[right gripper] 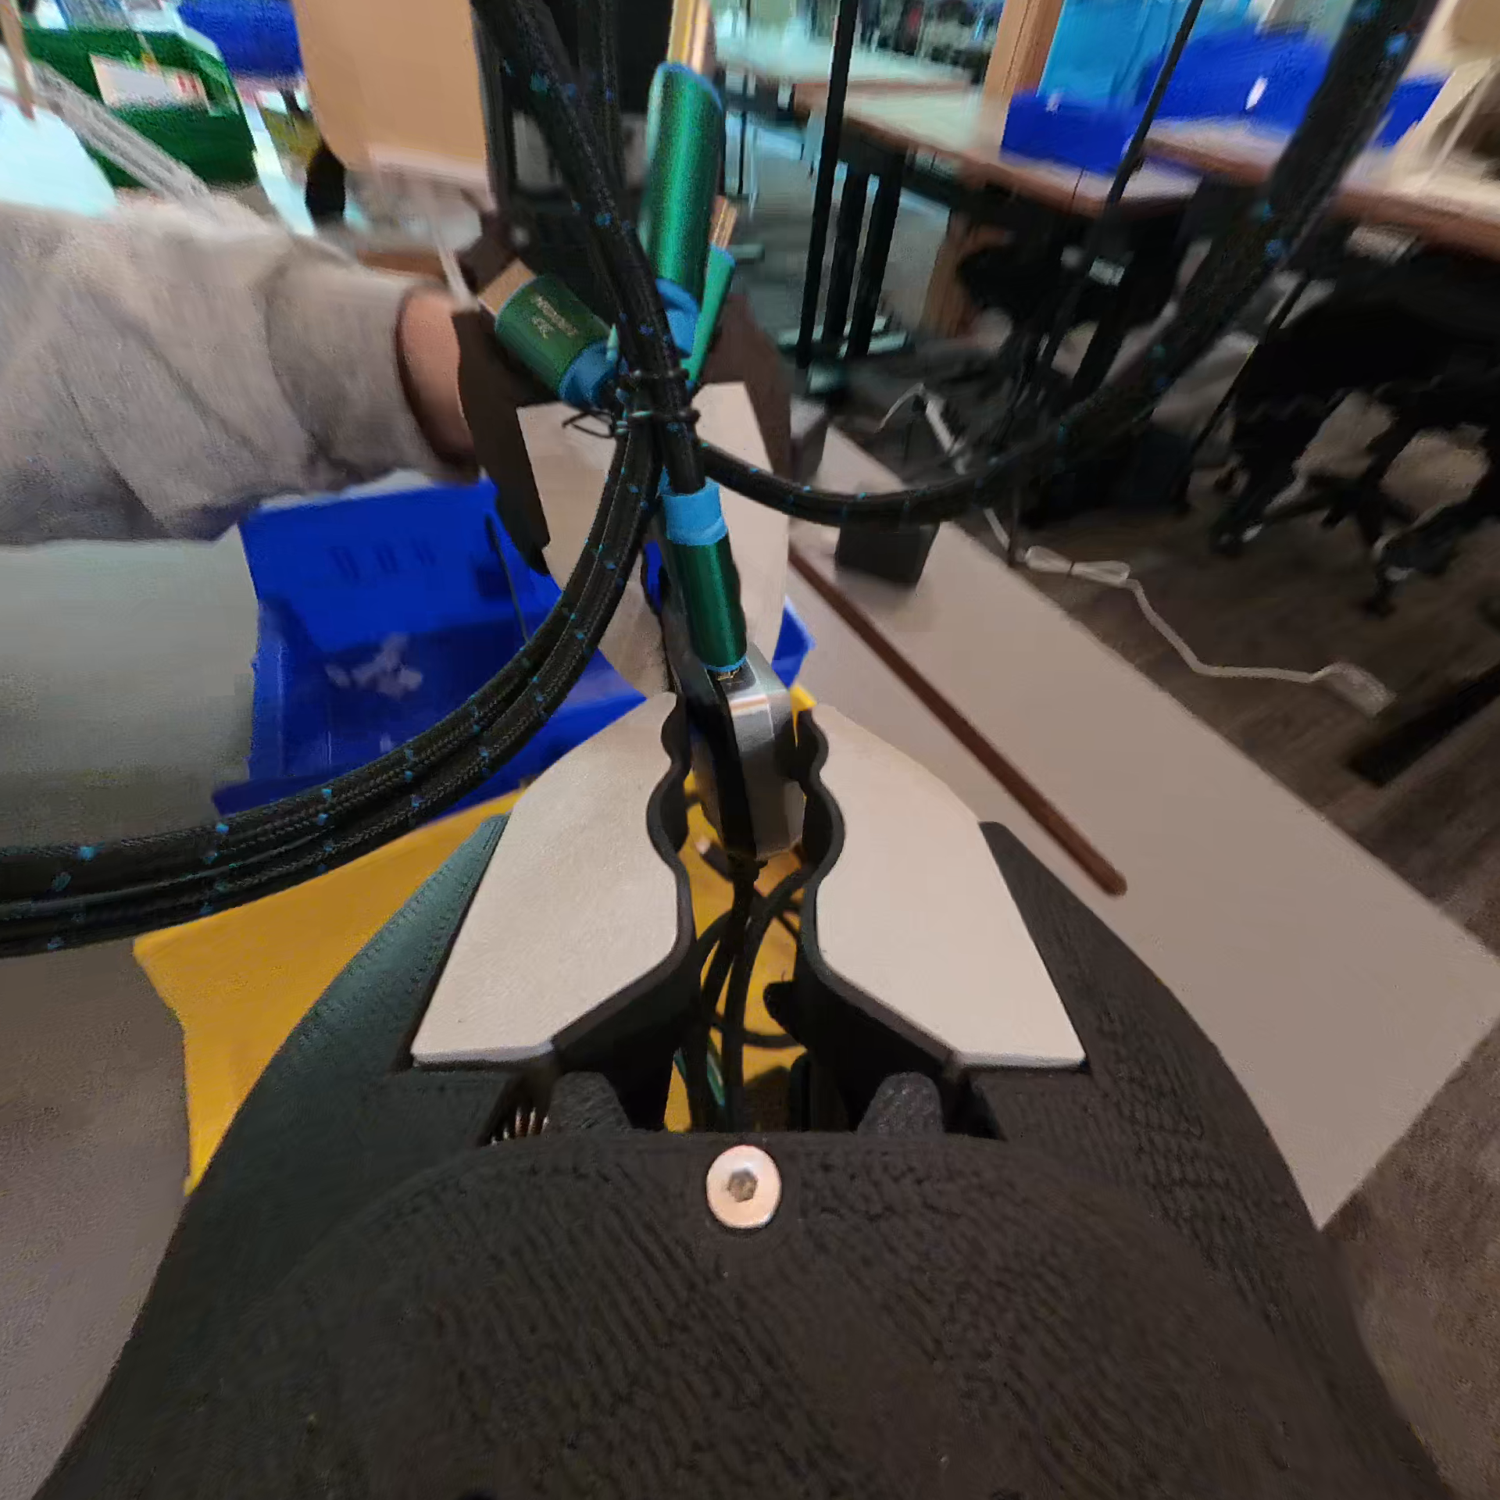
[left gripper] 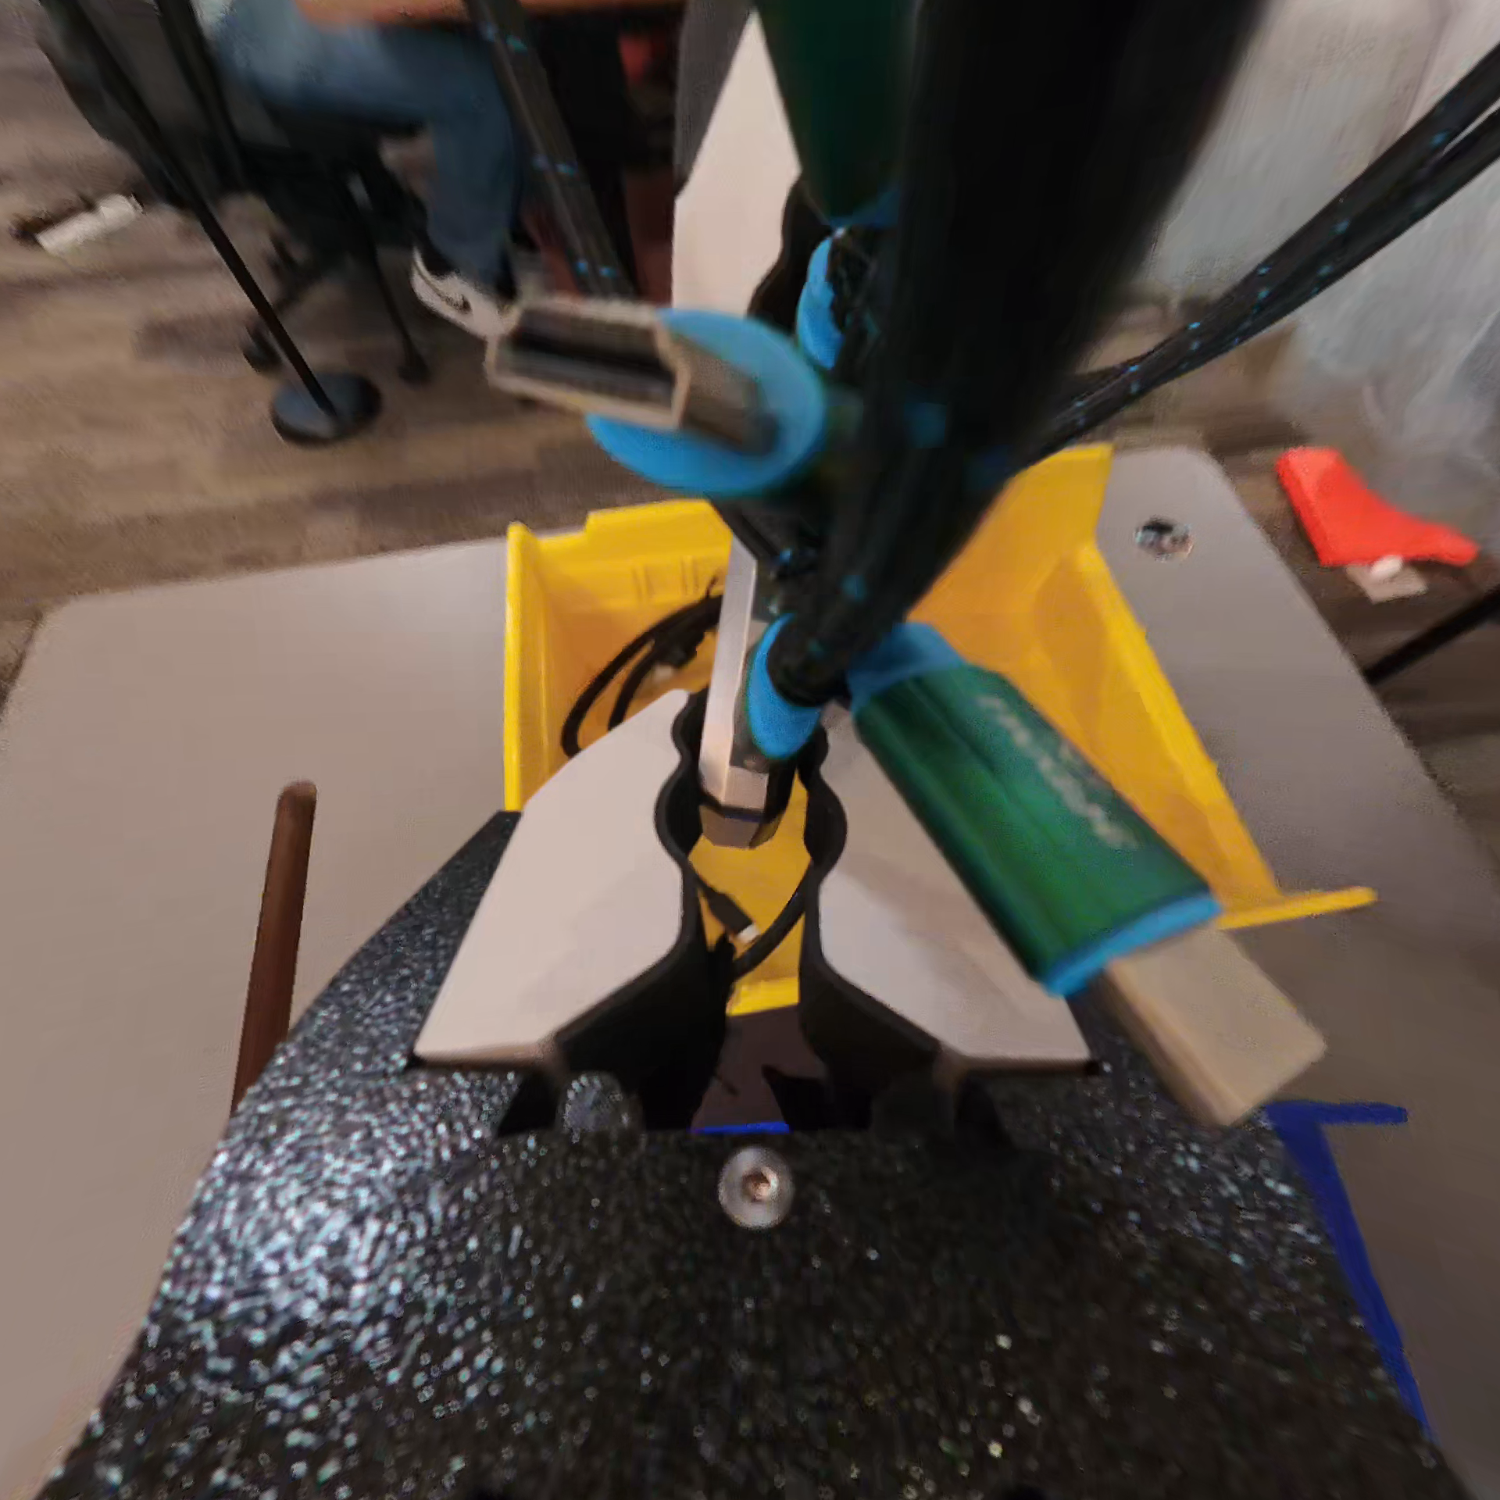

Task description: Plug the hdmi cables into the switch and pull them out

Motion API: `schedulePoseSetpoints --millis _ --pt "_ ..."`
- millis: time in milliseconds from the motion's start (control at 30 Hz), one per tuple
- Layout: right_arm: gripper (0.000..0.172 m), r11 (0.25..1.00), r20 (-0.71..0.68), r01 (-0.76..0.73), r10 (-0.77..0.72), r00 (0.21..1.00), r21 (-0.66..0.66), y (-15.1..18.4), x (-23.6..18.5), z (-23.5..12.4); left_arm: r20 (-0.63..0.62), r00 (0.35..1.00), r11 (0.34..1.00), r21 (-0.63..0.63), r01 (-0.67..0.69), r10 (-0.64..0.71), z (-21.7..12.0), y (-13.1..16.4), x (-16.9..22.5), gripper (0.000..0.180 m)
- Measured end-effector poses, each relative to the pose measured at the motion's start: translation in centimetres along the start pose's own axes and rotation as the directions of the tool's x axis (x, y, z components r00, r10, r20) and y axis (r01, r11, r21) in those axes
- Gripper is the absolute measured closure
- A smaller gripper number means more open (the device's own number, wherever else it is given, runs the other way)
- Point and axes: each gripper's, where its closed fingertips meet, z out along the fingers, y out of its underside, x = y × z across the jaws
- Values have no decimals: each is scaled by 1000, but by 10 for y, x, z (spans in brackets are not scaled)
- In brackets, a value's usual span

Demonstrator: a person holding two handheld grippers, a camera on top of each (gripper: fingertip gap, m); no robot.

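Silver flat metal adapter (right gripper: pixel 751 759) sits pinched in the right gripper (right gripper: pixel 743 779) and the left gripper (left gripper: pixel 743 791), above a yellow plastic bin (left gripper: pixel 1136 698), braided black cables (right gripper: pixel 503 730) dangling.

Grey table (left gripper: pixel 243 690): yellow bin (left gripper: pixel 1136 690), blue bin (right gripper: pixel 390 617), brown rod (right gripper: pixel 958 722).

left gripper (left gripper: pixel 743 779) clamped on a grey adapter (left gripper: pixel 734 730); right gripper (right gripper: pixel 743 779) clamped likewise
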Motion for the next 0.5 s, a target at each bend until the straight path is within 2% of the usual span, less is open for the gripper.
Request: schedulePoseSetpoints --millis 67,233,400,500 --pt "148 997 25 -14 16 1000 -75 20 2 5 -3 1000 998 -65 -13 13 8 12 -4 158" --pt "150 992 57 -60 66 996 -114 33 7 9 -49 998 986 -166 26 -35 12 22 -9 158" --pt "150 966 81 -94 116 990 -243 67 3 29 -70 996 946 -324 25 -51 19 59 -10 157" --pt "150 957 82 -117 143 986 -267 75 4 37 -49 994 936 -346 70 -93 20 68 -12 157"
